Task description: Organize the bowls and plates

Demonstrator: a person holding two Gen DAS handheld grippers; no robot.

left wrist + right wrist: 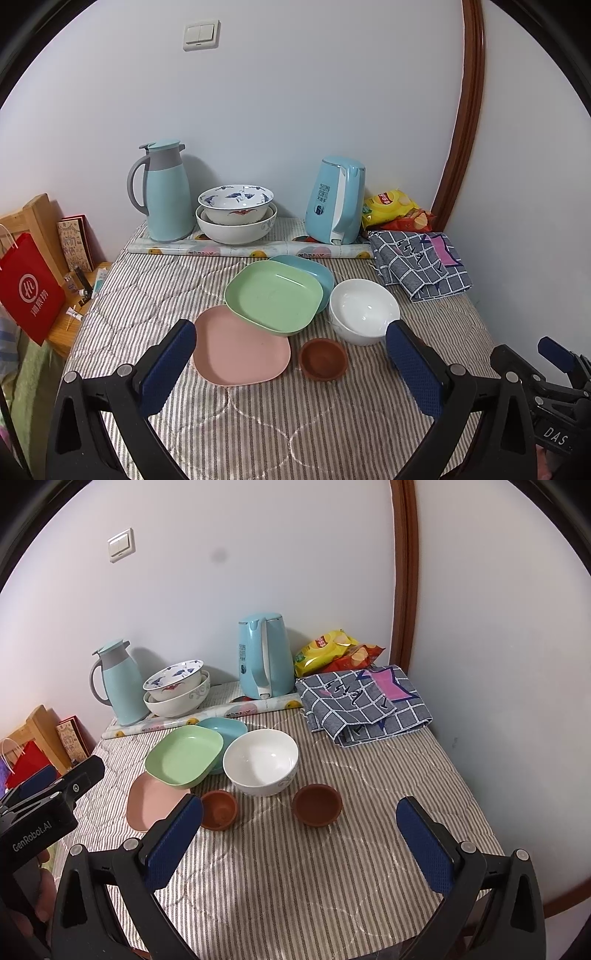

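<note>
green plate (pixel 274 298), pink plate (pixel 240 347), striped cloth (pixel 258 424).

Your right gripper (pixel 299 834) hangs with jaws spread wide above the striped table (pixel 332 878). One brown bowl (pixel 317 805) sits at twelve o'clock, another brown bowl (pixel 218 809) at eleven, the white bowl (pixel 260 762) behind them.

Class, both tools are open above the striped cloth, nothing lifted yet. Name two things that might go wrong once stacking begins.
1. The green plate overlaps the pink plate and the blue plate; pulling one may drag the others.
2. The white bowl looks smooth and round, so it may slip from the right tool.
</note>
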